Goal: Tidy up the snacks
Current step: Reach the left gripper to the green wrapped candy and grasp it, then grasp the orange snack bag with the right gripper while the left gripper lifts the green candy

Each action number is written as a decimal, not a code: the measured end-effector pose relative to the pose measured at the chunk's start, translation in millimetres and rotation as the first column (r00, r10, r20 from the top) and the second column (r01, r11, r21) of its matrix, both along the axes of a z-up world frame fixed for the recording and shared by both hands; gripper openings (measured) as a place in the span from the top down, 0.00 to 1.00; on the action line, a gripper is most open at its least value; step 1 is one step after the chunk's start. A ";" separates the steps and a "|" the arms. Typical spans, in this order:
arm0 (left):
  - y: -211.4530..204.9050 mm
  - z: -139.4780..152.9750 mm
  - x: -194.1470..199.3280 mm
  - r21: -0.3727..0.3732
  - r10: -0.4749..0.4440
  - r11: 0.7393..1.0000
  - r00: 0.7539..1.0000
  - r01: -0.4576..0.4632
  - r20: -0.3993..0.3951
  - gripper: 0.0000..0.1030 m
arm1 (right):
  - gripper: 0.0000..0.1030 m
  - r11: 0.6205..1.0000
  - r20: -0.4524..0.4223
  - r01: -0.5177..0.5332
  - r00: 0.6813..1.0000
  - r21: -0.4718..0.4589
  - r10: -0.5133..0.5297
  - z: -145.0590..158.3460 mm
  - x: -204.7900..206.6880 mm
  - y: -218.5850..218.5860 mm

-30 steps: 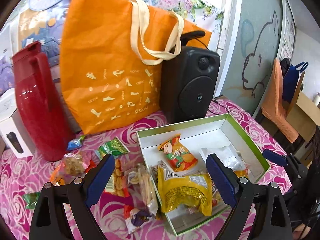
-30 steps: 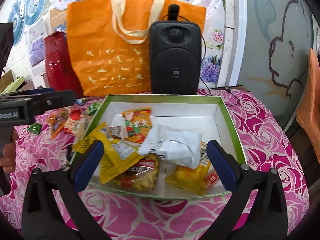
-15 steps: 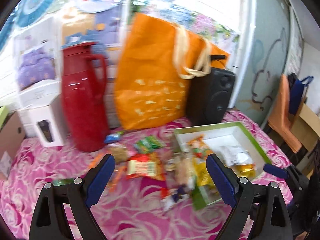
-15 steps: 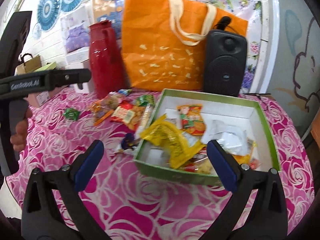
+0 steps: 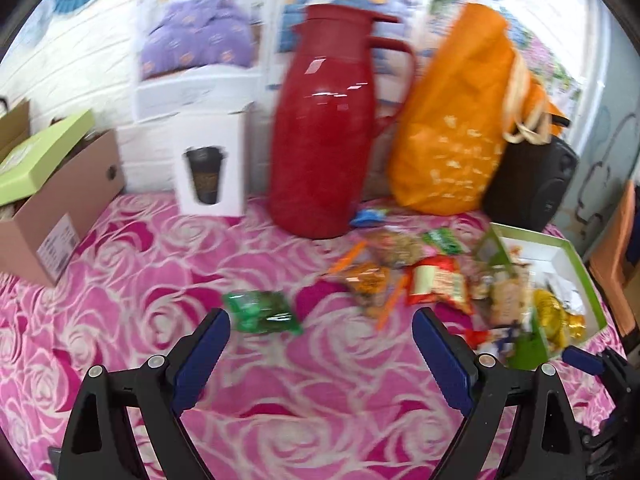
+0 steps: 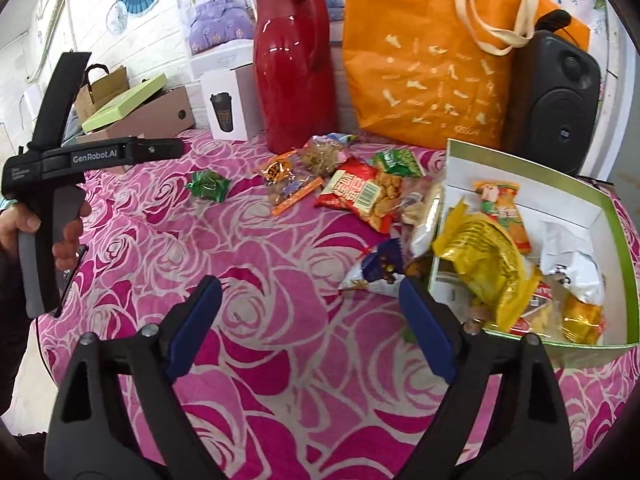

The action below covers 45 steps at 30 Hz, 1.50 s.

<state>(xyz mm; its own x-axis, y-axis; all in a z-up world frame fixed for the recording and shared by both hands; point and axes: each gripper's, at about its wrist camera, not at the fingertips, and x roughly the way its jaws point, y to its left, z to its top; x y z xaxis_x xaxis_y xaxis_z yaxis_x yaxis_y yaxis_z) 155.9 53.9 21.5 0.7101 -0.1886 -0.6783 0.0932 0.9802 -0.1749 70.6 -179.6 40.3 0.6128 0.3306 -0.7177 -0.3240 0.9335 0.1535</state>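
Now both tools are wide open and hold nothing. The left tool (image 5: 320,354) hangs over the table (image 5: 120,300), which has a pink rose cloth on it. A small green snack pack (image 5: 262,312) lies just ahead of it, between its blue fingers (image 5: 200,354). The left view is a bit blurry.

The right tool (image 6: 310,326) hangs over the pink cloth too. Just past its right finger is a purple and white snack pack (image 6: 376,270), lying right beside the green box (image 6: 618,240).

The green box sits on the right side of the table. Inside it are a yellow bag (image 6: 486,264), an orange chip bag (image 6: 502,206), a white bag (image 6: 572,268) and a small gold pack (image 6: 582,318). The yellow bag sticks up over the box wall.

More snacks lie loose on the table left of the box. A red snack bag (image 6: 362,192), a clear bag with orange print (image 6: 282,180), a clear bag of brown bits (image 6: 320,154) and a green pack (image 6: 398,162) are close together.

At the back stand a red jug (image 6: 294,64), an orange tote bag (image 6: 436,56), a black speaker (image 6: 554,92) and a white cup box (image 6: 228,106).

A hand (image 6: 38,228) on the left grips the left tool's handle.
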 end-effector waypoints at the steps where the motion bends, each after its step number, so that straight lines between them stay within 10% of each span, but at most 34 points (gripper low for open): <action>1: 17.0 -2.1 4.3 -0.008 0.041 0.999 0.999 -0.041 -0.011 0.08 | 0.13 1.000 -0.005 -0.003 1.000 0.000 0.003 -1.6 2.8 3.0; 10: 63.0 -16.7 35.8 -0.081 0.108 0.990 0.992 -0.113 -0.058 0.10 | 0.30 1.000 -0.061 -0.008 0.998 0.026 0.009 -15.4 30.6 16.4; 19: 26.8 -61.3 63.7 -0.013 -0.027 1.000 0.987 0.025 -0.156 0.38 | 0.33 0.998 -0.048 -0.051 0.997 0.042 0.053 -17.8 80.9 46.0; 23: 27.7 -73.6 69.4 0.006 -0.055 0.998 0.982 0.057 -0.182 0.65 | 0.33 0.995 -0.014 -0.094 0.995 0.018 0.094 -22.7 109.0 70.8; 33: 23.1 -55.6 66.4 0.036 -0.106 0.993 0.988 0.111 -0.109 0.51 | 0.35 0.989 -0.036 -0.121 0.992 -0.082 0.119 -60.5 152.9 104.9; 36: 13.2 -64.8 76.5 0.094 -0.111 0.988 0.984 0.125 -0.140 0.49 | 0.67 0.986 -0.048 -0.115 0.993 -0.120 0.110 -69.7 153.4 106.7; 45: 11.6 -66.9 73.9 0.061 -0.134 0.988 0.977 0.145 -0.164 0.71 | 0.72 0.994 -0.039 -0.099 0.995 -0.043 0.097 -45.4 124.3 82.3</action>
